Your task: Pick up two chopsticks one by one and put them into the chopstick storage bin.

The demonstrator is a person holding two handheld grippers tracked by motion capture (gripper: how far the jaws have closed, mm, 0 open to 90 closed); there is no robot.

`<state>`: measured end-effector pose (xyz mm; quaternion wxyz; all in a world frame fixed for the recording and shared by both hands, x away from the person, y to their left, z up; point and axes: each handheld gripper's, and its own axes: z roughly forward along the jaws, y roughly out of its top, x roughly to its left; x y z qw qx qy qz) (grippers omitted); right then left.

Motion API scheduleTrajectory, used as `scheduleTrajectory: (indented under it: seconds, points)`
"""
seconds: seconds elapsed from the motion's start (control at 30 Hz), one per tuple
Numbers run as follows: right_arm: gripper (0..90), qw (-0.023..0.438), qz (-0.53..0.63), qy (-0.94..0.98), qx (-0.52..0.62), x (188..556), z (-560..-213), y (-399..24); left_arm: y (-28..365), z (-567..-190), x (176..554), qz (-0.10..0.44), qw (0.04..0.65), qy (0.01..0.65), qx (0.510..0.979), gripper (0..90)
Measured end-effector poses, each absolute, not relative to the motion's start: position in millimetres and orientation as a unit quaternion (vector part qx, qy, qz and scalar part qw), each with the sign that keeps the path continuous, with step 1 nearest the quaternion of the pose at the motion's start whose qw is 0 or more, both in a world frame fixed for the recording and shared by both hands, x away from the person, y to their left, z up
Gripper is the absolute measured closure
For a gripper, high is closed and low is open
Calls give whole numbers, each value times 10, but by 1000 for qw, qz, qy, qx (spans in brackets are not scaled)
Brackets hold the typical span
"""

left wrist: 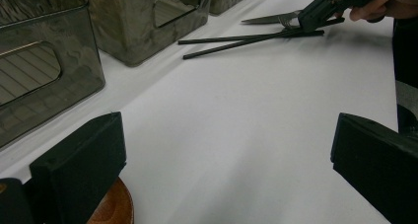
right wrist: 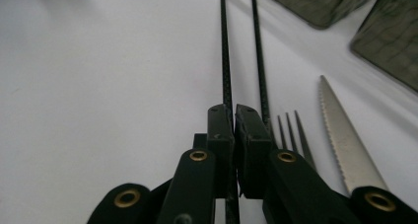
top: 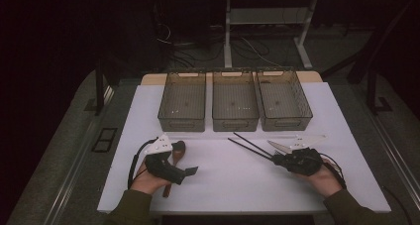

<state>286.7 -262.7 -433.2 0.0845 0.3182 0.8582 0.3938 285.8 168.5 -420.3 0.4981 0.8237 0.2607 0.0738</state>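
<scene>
Two black chopsticks [top: 250, 144] lie on the white table [top: 237, 185], right of centre. My right gripper [top: 274, 159] is shut on the near end of one chopstick [right wrist: 225, 51], which runs between its closed jaws. The second chopstick [right wrist: 258, 51] lies just beside the jaw. A fork [right wrist: 291, 130] and a serrated knife [right wrist: 340, 130] lie right next to it. At the left, my left gripper [top: 184, 174] stands wide open, holding nothing, above a wooden spoon [top: 177, 150]. The left gripper [left wrist: 226, 160] has the spoon's bowl [left wrist: 111, 209] under one jaw.
Three smoky transparent bins stand in a row at the back of the table: left [top: 181, 122], middle [top: 235, 123], right [top: 286, 122]. All three look empty. Bare white table lies between the two grippers.
</scene>
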Motion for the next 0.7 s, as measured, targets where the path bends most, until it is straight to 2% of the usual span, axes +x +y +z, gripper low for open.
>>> scheduleTrajectory:
  seconds: [0.3,0.7]
  points:
    - [849,99,430,843,309,2841,-4230,-2690,1685,-4202,2855,72,498,263,823,0]
    - [851,85,470,822,310,2849,-4110,-2772,1683,-4203,2856,72,499,262,823,0]
